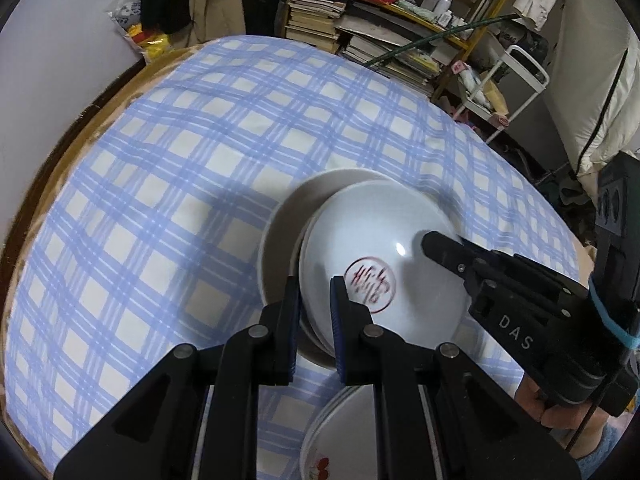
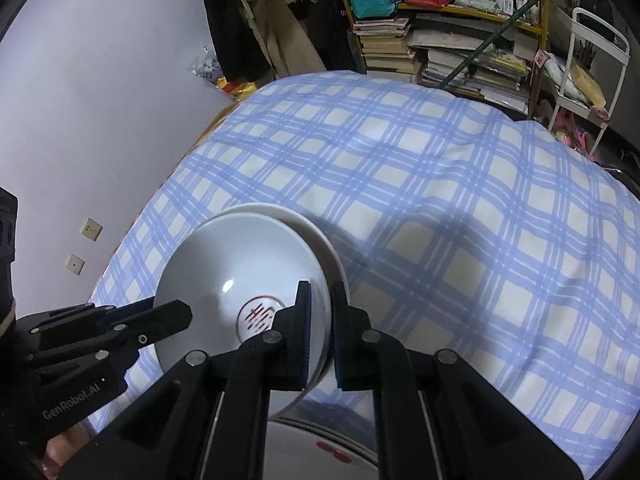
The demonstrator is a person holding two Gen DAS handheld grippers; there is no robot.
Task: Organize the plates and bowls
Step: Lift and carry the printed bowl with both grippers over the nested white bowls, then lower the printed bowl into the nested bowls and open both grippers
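Over the checked cloth (image 1: 200, 160), left fingers (image 1: 314, 308) and right fingers (image 2: 320, 320) each pinch opposite rims of the bowl (image 1: 380, 240).

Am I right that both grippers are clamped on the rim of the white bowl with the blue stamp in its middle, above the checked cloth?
Nearly: the stamp is red, not blue, as the left wrist view shows. The left gripper and right gripper do each pinch the white bowl by its rim, above the checked cloth.

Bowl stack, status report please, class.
Left gripper and right gripper both shut on top bowl rim, opposite sides. Bowl nested in stack. Plate below, clear.
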